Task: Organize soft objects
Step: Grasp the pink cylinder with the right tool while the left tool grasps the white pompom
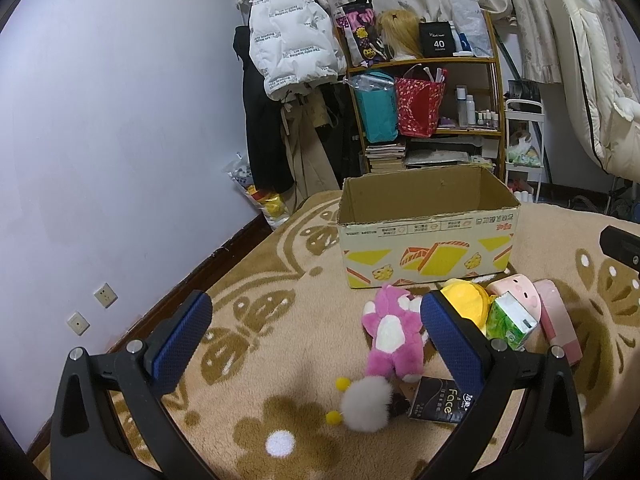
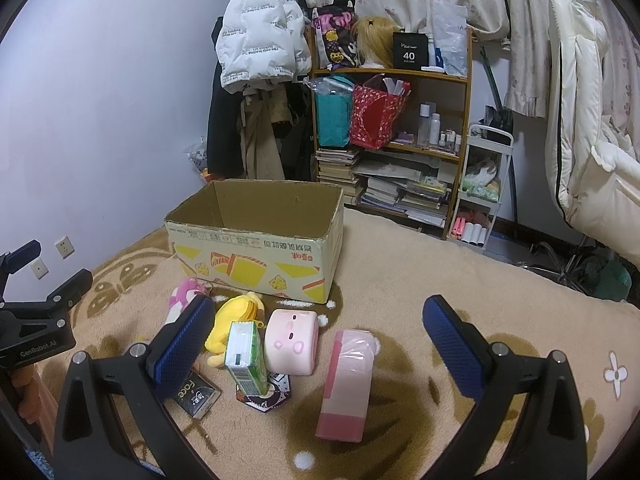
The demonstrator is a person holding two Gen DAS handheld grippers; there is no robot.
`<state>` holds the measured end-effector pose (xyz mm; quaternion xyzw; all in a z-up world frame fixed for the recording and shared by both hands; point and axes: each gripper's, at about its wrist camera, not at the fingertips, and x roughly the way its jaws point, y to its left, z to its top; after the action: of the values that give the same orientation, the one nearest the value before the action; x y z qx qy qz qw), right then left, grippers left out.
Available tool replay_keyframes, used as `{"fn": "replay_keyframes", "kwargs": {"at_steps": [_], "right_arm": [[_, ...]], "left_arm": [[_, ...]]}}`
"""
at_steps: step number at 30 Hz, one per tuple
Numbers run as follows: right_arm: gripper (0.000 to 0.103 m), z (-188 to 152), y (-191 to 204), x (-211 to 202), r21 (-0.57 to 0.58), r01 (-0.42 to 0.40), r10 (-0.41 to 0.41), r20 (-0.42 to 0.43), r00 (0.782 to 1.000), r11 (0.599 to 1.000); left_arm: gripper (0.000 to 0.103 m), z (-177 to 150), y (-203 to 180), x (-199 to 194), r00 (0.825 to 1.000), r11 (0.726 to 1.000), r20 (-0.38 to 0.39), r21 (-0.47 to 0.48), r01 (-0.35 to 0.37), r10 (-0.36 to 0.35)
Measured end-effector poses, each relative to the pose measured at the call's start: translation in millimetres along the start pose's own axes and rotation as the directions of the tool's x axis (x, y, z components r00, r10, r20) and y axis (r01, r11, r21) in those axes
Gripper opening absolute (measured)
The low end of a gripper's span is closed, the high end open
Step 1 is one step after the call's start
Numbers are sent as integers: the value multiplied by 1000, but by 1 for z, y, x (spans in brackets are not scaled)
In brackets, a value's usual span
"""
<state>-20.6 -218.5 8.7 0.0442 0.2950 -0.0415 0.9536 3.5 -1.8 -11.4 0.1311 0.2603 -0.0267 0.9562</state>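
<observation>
pink plush [image 1: 394, 330], yellow-patterned box [image 1: 426, 254]

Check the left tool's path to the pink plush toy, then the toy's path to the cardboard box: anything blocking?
Nothing visible blocks either. The left tool is open, with bare blanket between it and the pink plush toy. The cardboard box sits just behind the toy, top open.

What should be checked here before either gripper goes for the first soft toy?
1. Left gripper open and empty: ok.
2. Right gripper open and empty: ok.
3. Open cardboard box with yellow print upright, opening facing up: ok.
4. Box interior free of items: cannot tell, floor hidden.
5. Pink and white plush toy lying uncovered on the beige patterned blanket: ok.
6. Yellow plush free of neighbours: not ok, green tissue pack stands against it.
</observation>
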Motion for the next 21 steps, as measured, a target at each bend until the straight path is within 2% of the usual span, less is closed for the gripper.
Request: {"fn": "replay_keyframes", "kwargs": {"at_steps": [6,14,17,21], "right_arm": [[103,-20,-6,37,20,-7,9,-93,996,1000],[103,-21,-13,69,56,-8,20,-221,975,998],[103,-24,-19,77,75,6,14,-267,964,997],[103,-28,-23,92,78,29,-1,-333,943,997]], "left_arm": [[103,1,-1,9,999,1000,-31,-4,9,-9],[103,1,5,39,993,999,-116,-45,12,-17],[103,0,10,58,981,995,-179,-76,58,-71],[103,-6,13,79,968,995,-242,-95,37,-59]]}}
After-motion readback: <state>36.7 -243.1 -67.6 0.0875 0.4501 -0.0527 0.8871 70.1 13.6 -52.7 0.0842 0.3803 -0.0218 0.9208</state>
